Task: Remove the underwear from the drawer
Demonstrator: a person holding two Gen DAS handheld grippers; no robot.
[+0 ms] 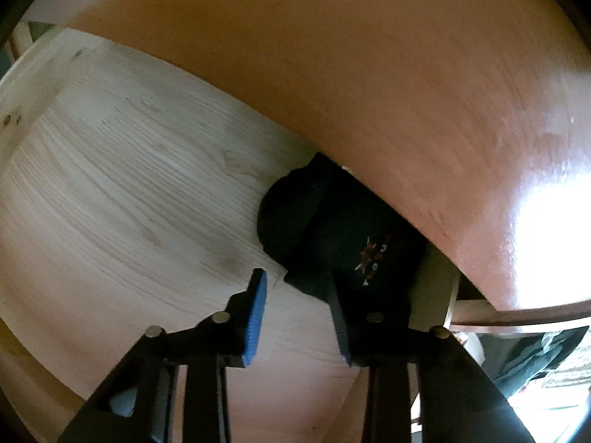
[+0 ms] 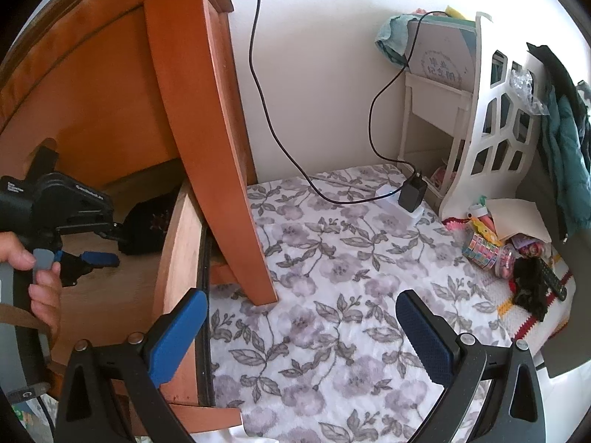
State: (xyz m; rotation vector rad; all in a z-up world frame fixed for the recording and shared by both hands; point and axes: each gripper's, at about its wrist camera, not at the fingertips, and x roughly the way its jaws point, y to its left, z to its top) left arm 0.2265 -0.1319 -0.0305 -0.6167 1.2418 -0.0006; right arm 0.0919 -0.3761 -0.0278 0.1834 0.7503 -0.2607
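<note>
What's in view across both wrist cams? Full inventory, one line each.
underwear: 1, black with small red-and-white print, rolled, in the drawer's far corner
drawer: 1, pale wood floor, pulled open
cabinet: 1, reddish-brown wood, beside the bed
bedsheet: 1, white with grey-purple flowers, right of the cabinet
cable: 1, black, down the wall to the charger
charger: 1, black, plugged into a white socket block on the bed
rack: 1, white with cut-outs, far right corner
jacket: 1, teal, hung on the rack
left hand-held gripper: blue pads, partly closed, one pad at the underwear's edge
right hand-held gripper: blue pads, open, empty, over the bedsheet
hand: 1, on the left gripper's trigger
</note>
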